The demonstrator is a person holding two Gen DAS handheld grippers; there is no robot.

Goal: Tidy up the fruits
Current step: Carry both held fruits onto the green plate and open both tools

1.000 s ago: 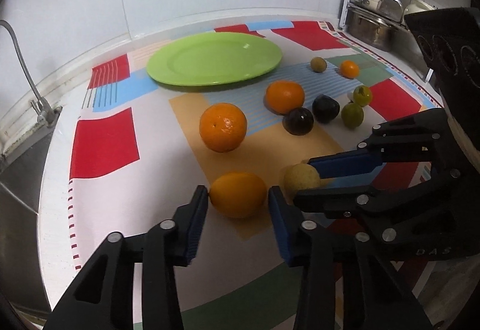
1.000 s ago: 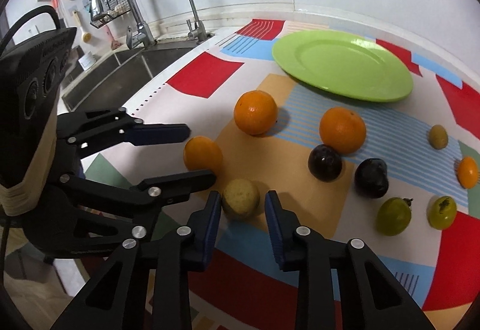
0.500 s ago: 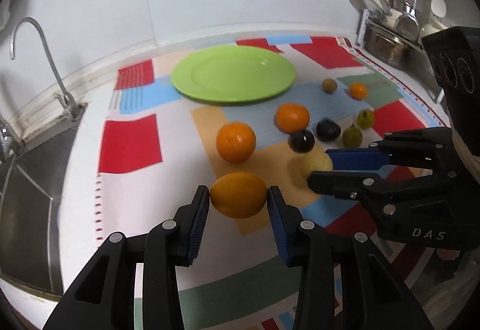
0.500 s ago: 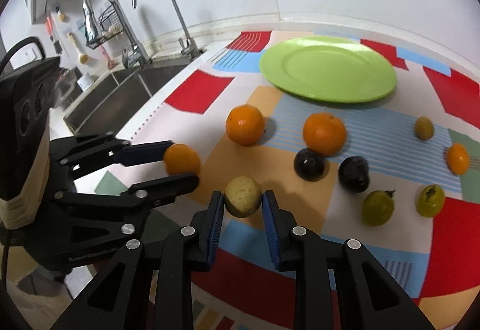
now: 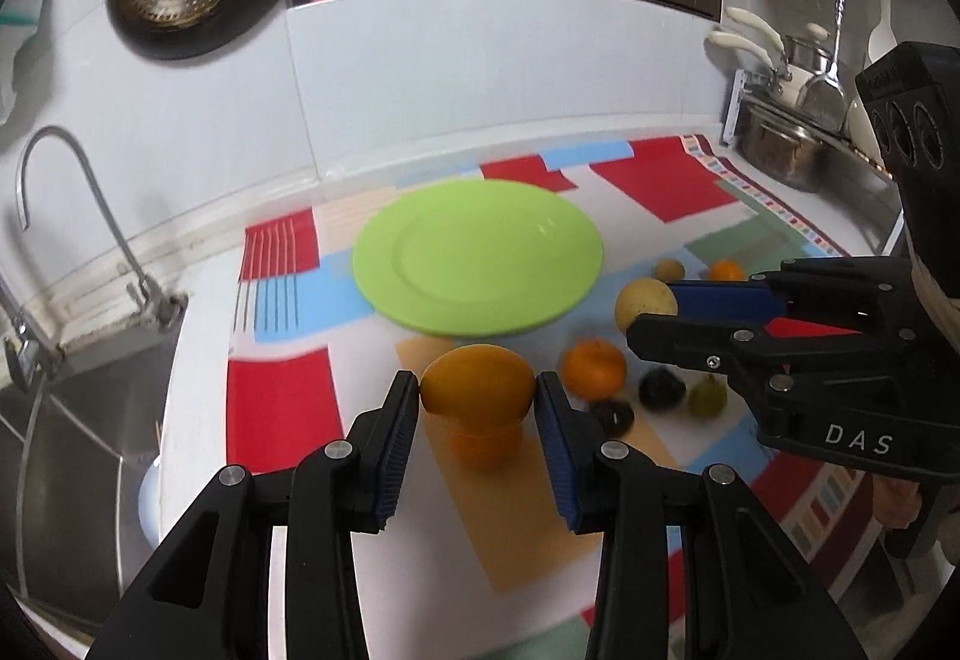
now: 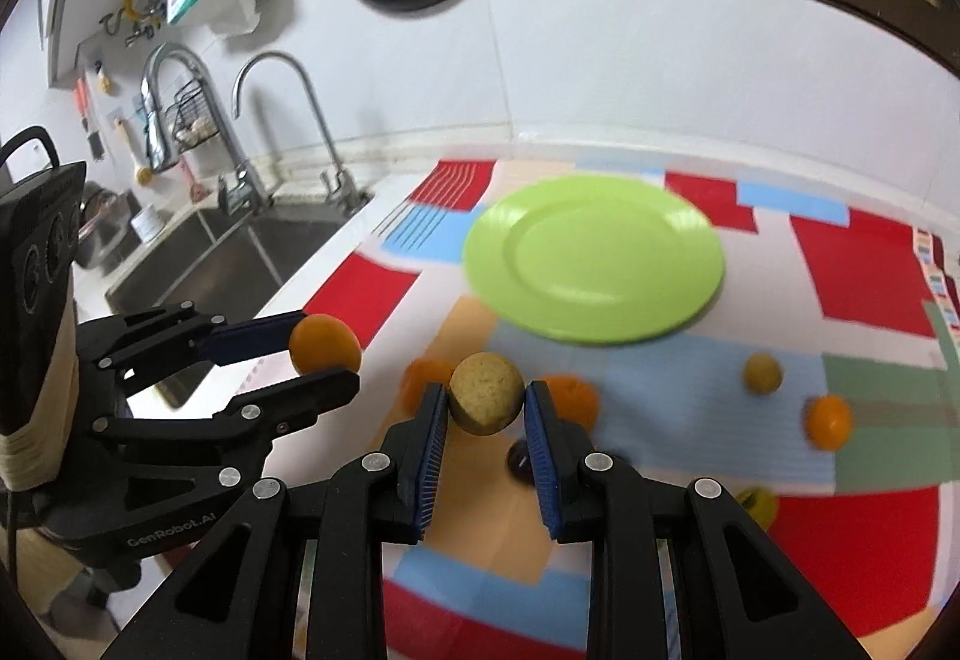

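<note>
Your left gripper (image 5: pixel 477 399) was clamped on a yellow-orange citrus fruit (image 5: pixel 478 381), its blue pads pressed against the fruit's two ends with the fingers only partly open. The fruit was held in the air above the patterned mat (image 5: pixel 276 402), and an orange (image 5: pixel 483 441) lay on the mat directly beneath it.

Your right gripper (image 6: pixel 486 408) was closed tight on a small, round, tan-yellow fruit (image 6: pixel 486 393), also held clear of the mat. In the left camera's view that same gripper reached in from the right side, level with the near rim of the plate.

A green plate (image 5: pixel 477 255) sat empty on the mat beyond both grippers, toward the white wall. Between the grippers and the plate's right side, the remaining fruit lay loose on the mat: another orange (image 5: pixel 593 369), two dark plums (image 5: pixel 661 389), a green fruit (image 5: pixel 707 399), a small tan fruit (image 6: pixel 762 373) and a small orange one (image 6: pixel 829 422). Motion blur softened most of these.

A steel sink (image 6: pixel 240 264) with curved taps (image 6: pixel 282 120) lay to the left of the mat.
</note>
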